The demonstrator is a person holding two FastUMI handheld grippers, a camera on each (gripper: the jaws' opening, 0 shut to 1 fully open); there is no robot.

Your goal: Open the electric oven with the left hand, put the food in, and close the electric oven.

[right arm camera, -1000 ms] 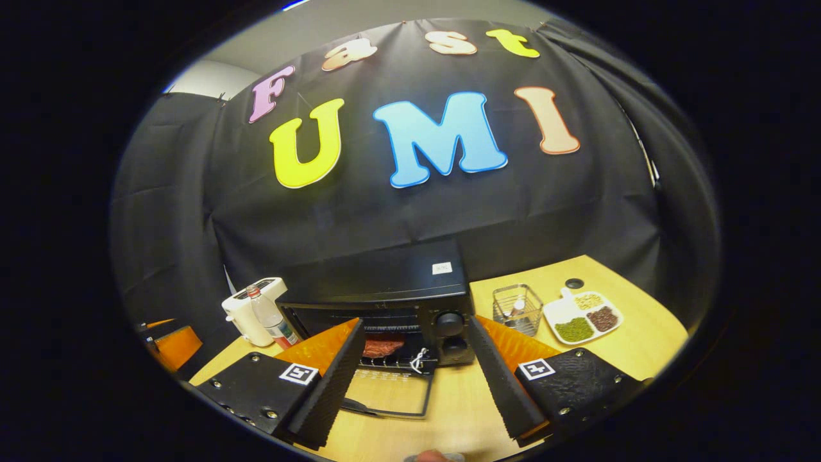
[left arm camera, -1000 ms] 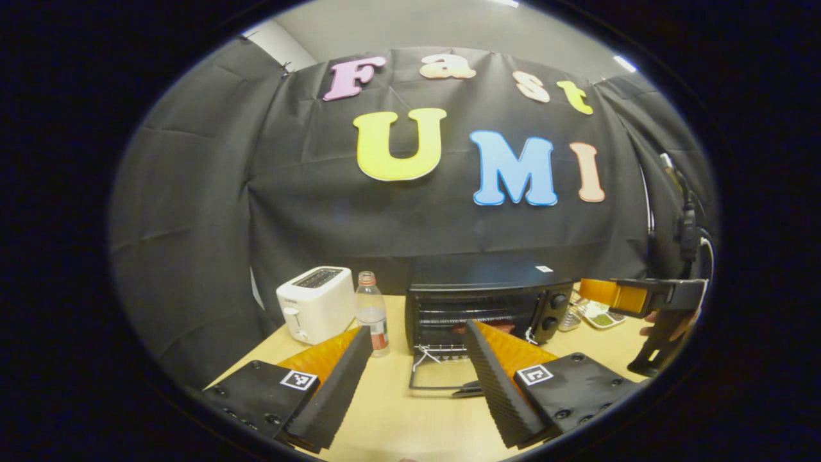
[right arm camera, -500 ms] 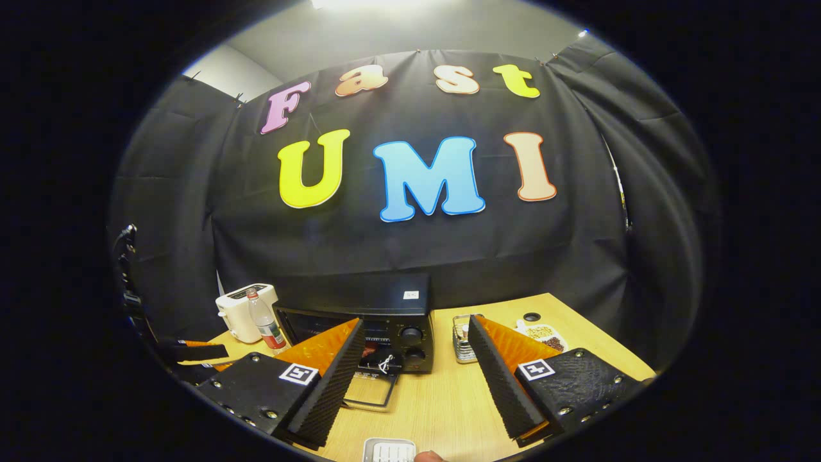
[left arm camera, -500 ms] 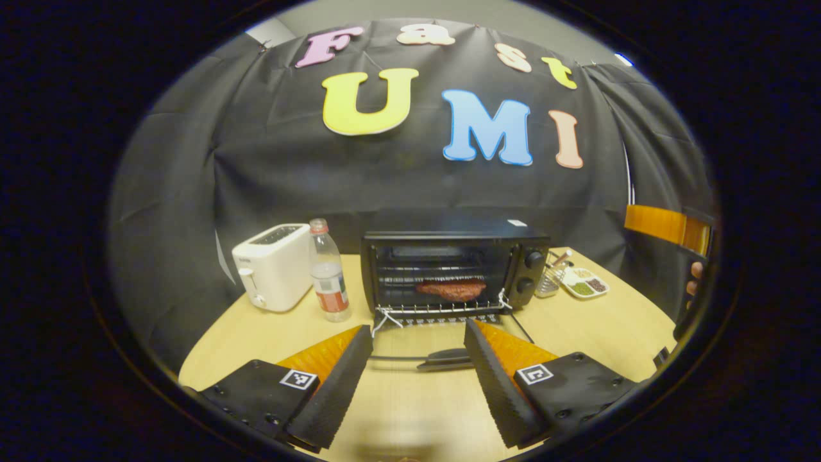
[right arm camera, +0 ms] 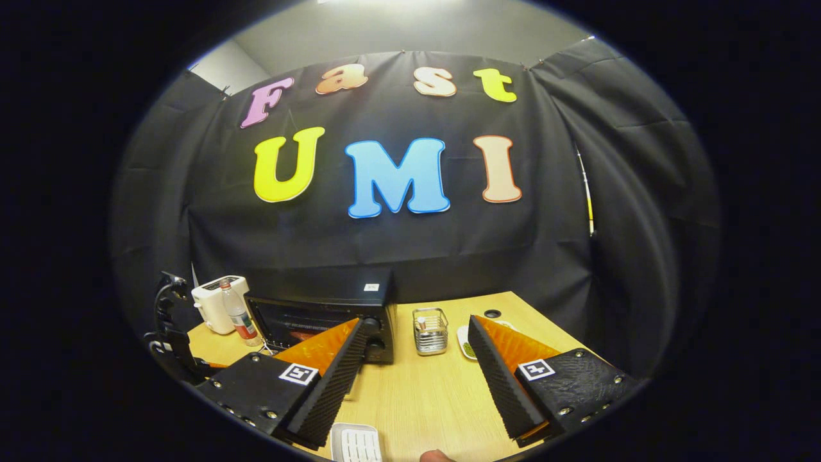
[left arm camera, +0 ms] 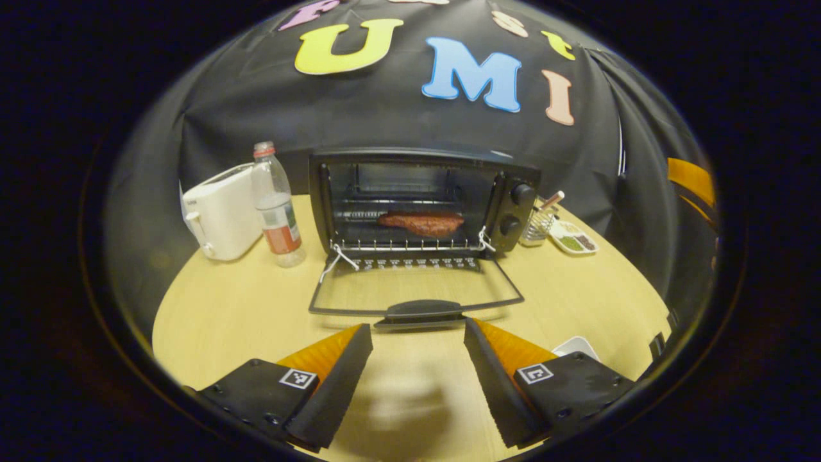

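Jaws of the left gripper [left arm camera: 418,359] stand apart, empty, just before the door handle [left arm camera: 423,310] of the electric oven [left arm camera: 420,199]. Its door [left arm camera: 414,289] lies flat open on the table [left arm camera: 224,301]. Food [left arm camera: 421,223] rests on the oven's rack. Right gripper [right arm camera: 414,372], jaws likewise apart and empty, hangs right of the oven.

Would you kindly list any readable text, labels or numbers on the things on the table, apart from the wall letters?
None can be read.
Bottle: red label, print too small.
Oven: white sticker on top, blurred; marks around the knobs illegible.
Toaster: small mark on its front, too blurred.
Left gripper and right gripper: square coded tags, patterns without words.
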